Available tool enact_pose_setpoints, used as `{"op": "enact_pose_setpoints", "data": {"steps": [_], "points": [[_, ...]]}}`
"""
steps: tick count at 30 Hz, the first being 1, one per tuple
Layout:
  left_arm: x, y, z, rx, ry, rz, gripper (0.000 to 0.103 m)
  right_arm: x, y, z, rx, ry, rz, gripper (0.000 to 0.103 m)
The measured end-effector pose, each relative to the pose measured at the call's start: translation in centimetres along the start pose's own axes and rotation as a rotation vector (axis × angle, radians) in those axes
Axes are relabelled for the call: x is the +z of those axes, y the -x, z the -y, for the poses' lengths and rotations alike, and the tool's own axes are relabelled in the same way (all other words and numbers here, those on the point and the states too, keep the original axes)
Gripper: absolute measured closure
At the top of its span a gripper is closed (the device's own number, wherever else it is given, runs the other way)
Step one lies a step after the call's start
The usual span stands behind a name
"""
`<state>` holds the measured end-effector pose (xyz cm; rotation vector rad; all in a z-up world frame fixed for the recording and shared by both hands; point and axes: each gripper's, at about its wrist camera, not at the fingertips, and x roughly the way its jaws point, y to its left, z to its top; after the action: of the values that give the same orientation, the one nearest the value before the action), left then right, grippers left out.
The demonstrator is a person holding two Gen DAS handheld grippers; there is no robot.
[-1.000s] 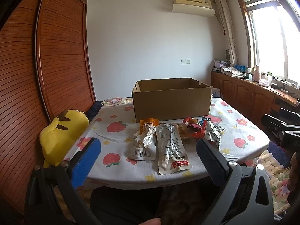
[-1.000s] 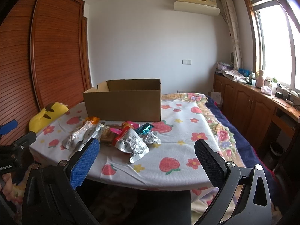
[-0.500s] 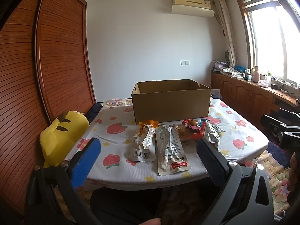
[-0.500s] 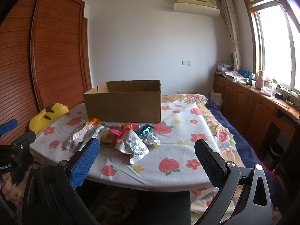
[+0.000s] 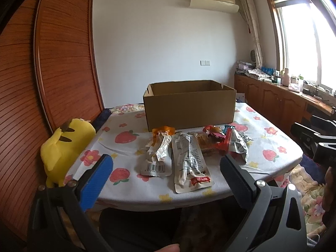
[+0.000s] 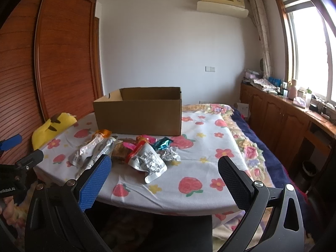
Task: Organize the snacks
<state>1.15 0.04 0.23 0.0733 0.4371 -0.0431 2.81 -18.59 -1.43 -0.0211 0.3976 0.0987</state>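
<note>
Several snack packets lie in a loose pile on the table's near half: a long silver pouch [image 5: 190, 163], a silver pouch with an orange top [image 5: 158, 153] and a crumpled silver-red bag [image 5: 236, 145] [image 6: 147, 160]. An open cardboard box [image 5: 189, 106] [image 6: 138, 113] stands behind them. My left gripper [image 5: 163, 178] is open and empty, held before the table's front edge. My right gripper [image 6: 163, 178] is open and empty too, held before the front edge to the right of the pile.
The table [image 6: 210, 168] has a strawberry-print cloth. A yellow plush toy [image 5: 65, 142] sits at its left edge by the wooden wardrobe [image 5: 42, 84]. A bed [image 6: 252, 142] and wooden cabinets [image 6: 283, 117] lie to the right under the window.
Both grippers have shifted only slightly; the views tilt up a little. Nothing on the table has moved.
</note>
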Motion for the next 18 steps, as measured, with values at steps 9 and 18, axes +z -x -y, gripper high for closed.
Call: {"op": "enact_pose_setpoints", "data": {"steps": [9, 18], "points": [[-0.2, -4.1, 0.0, -0.039, 0.002, -0.075, 0.001, -0.3, -4.1, 0.6, 0.046, 0.019, -0.063, 0.001], [-0.3, -8.7, 0.1, -0.086, 0.011, -0.16, 0.002, -0.8, -10.0, 1.4, 0.201, 0.021, -0.197, 0.003]]}}
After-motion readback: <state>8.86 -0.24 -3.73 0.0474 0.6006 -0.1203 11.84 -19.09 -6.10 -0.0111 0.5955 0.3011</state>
